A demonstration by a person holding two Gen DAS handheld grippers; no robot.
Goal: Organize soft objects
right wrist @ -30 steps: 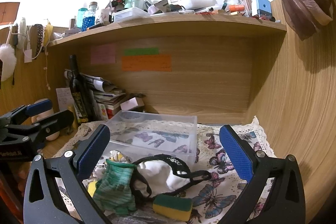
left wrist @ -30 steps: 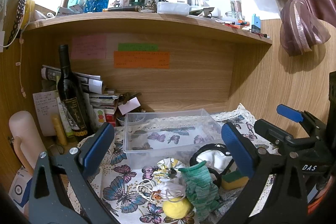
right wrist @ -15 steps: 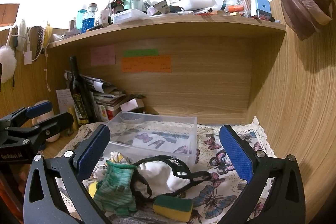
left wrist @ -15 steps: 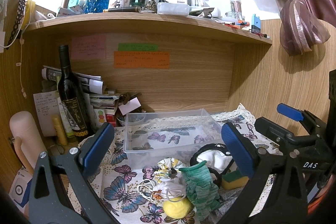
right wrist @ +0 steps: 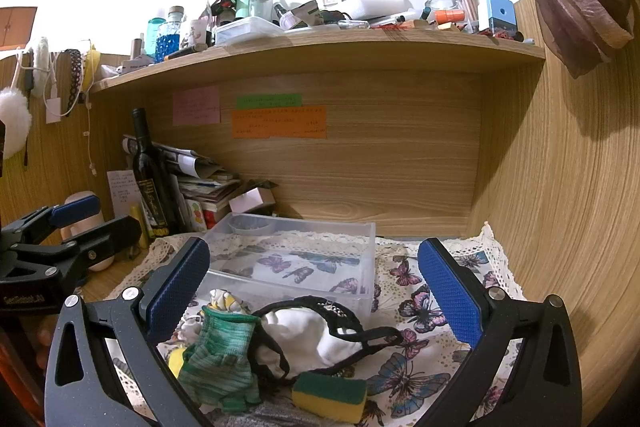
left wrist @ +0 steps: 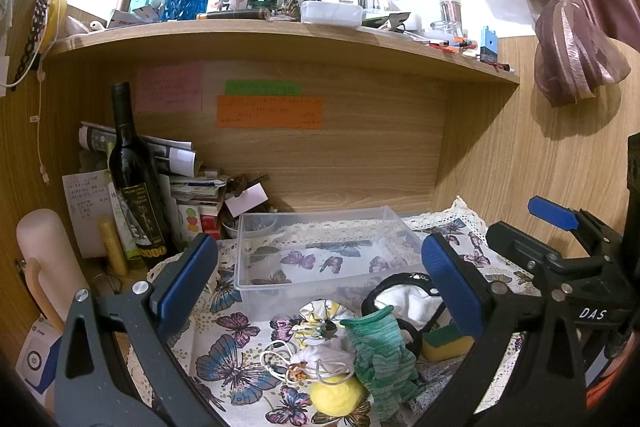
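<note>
The left hand-held gripper [left wrist: 320, 271] hangs with its blue-padded jaws spread wide and nothing between them, poised above the near edge of the pile. The right hand-held gripper [right wrist: 314, 281] is likewise wide open and empty, hovering over the same heap from the other side.

Directly below both lies the cluster of soft things on the butterfly-print cloth with a lace edge [left wrist: 236, 359] that covers the counter: a green knitted glove [right wrist: 218, 359], a white fabric piece edged with black straps [right wrist: 316, 339], a yellow and green kitchen sponge [right wrist: 330, 395], a small white drawstring pouch [left wrist: 320, 363], a floral cloth bundle [left wrist: 324, 315] and a yellow fuzzy ball [left wrist: 336, 395]. They overlap, the glove lying against the white fabric and over the ball's edge.

Just behind the pile stands the clear rectangular plastic bin [left wrist: 320, 247], which appears empty and is probably where these go. Beyond it, a dark wine bottle [left wrist: 134, 179] stands at the left beside stacked papers.

No item is yet picked. To do this well, take one piece at a time, starting with whatever lies on top. The glove looks the easiest: close on its bunched cuff, not a loose fold, and lift straight up so the black straps do not drag along. The sponge sits slightly apart and suits the right side.
</note>
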